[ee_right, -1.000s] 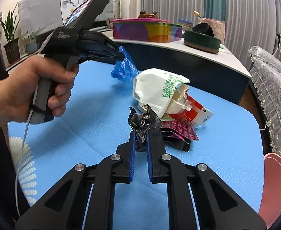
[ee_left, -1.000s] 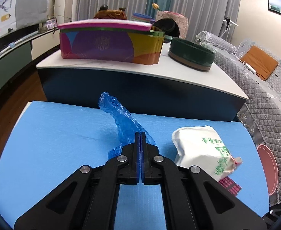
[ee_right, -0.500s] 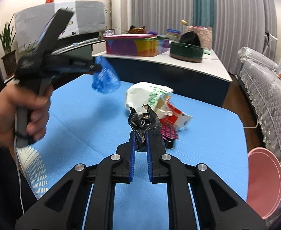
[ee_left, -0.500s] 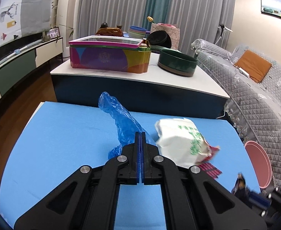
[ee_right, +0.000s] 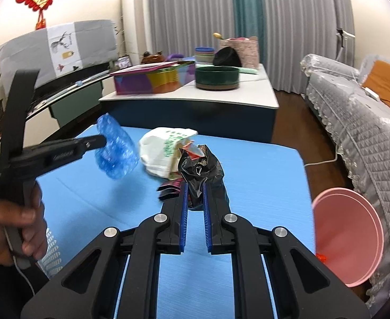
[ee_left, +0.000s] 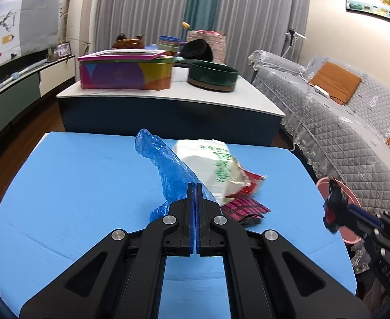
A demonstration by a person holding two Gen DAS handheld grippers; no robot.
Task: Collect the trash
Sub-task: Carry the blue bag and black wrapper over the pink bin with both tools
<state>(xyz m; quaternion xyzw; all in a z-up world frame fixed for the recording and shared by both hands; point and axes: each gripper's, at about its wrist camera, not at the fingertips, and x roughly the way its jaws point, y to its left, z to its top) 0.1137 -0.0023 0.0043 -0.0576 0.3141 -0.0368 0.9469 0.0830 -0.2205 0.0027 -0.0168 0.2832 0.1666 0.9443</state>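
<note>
Left gripper (ee_left: 195, 186) is clamped tight on a blue bag (ee_left: 168, 170), holding it up over the blue table (ee_left: 70, 186). Right gripper (ee_right: 195, 188) pinches a crumpled black wrapper (ee_right: 201, 170). The rest of the trash, a white bag (ee_right: 163, 148) and a red packet (ee_left: 250, 183), sits on the table at about 12 o'clock from the right gripper. Pink bin (ee_right: 346, 236) is off the table edge at 3 o'clock.

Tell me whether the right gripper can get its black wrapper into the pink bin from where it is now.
Probably yes. The right gripper is shut on the black wrapper, lifted above the blue table. The pink bin sits open just off its right edge, with nothing visible between them.
</note>
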